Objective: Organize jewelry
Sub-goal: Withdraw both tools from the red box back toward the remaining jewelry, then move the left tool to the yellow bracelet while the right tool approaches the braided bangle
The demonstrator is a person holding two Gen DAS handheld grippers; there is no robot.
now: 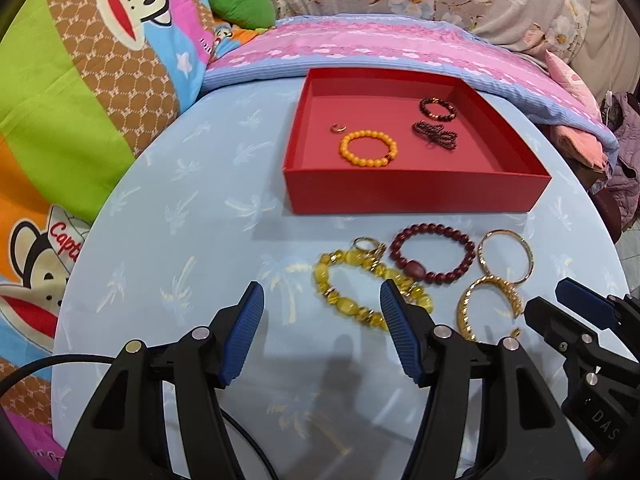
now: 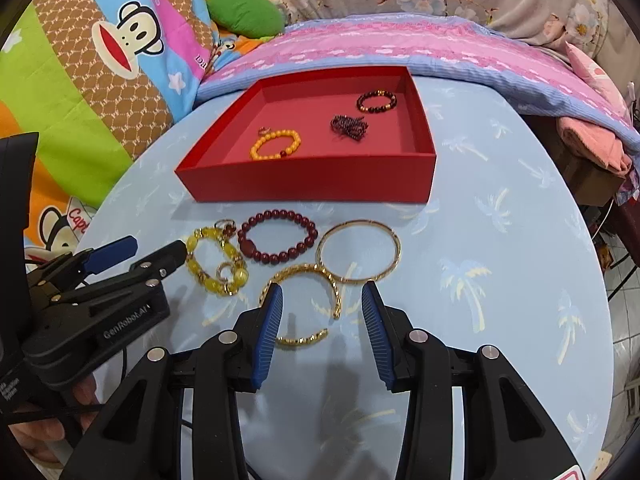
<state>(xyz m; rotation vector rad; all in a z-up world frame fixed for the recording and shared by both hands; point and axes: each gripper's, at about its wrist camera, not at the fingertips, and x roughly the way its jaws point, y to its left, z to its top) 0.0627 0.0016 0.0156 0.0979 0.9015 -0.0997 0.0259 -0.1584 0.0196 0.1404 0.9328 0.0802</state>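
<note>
Pale blue surface (image 1: 168, 264) carries a red tray (image 1: 416, 192) containing an orange bead bracelet (image 1: 368, 148). In front of the tray lie a maroon bracelet (image 2: 277, 242) and gold bangle (image 2: 358, 251). Left claw (image 1: 322, 332) and right claw (image 2: 322, 334) both gape, empty.

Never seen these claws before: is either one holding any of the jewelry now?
No. The left claw and the right claw are both open and empty; the yellow bracelet and gold bangle lie on the table.

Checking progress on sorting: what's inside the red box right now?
Inside the red box: an orange bracelet, a small ring, a dark beaded bracelet and a bunched dark strand. The near wall hides a floor strip.
</note>
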